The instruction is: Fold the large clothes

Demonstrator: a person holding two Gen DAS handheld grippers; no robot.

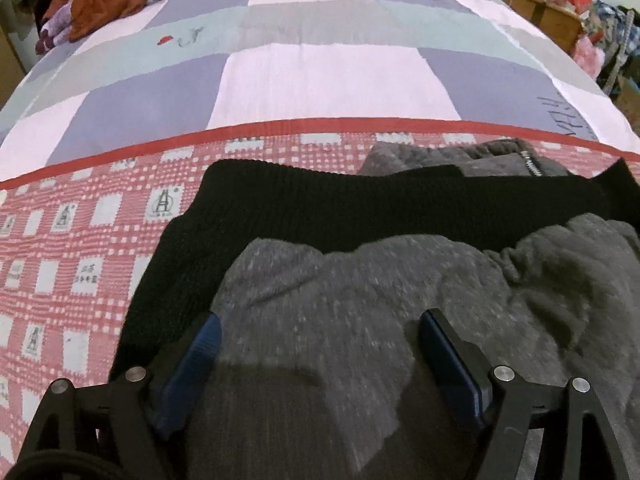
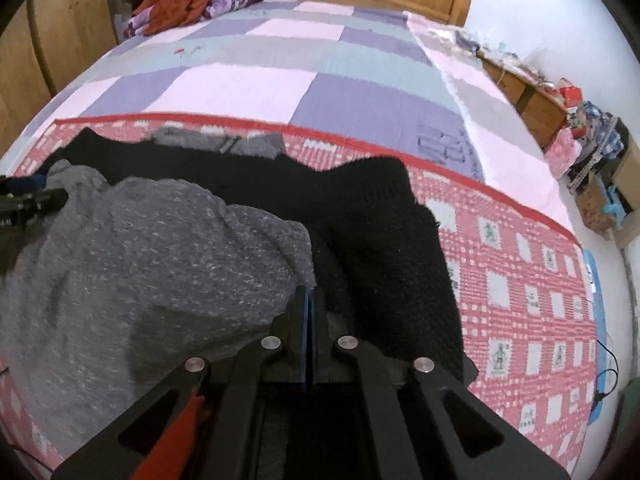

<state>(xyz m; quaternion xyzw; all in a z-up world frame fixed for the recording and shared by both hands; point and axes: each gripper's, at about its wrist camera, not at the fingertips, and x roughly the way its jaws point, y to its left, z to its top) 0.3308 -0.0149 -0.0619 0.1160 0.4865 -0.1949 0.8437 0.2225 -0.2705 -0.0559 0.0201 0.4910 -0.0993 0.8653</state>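
the grey heathered garment point(image 1: 360, 300) lies bunched on a black knit sweater point(image 1: 320, 204) atop the red checked blanket point(image 1: 72, 240) on the bed. the left gripper point(image 1: 320, 336) is spread wide over the grey fabric. the right gripper point(image 2: 309, 300) is pressed closed at the grey garment's edge; whether it pinches fabric is unclear.

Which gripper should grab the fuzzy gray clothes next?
Probably the left gripper. It is open, with the gray garment lying right between its fingers. The right gripper is shut at the garment's edge, beside the black knit.
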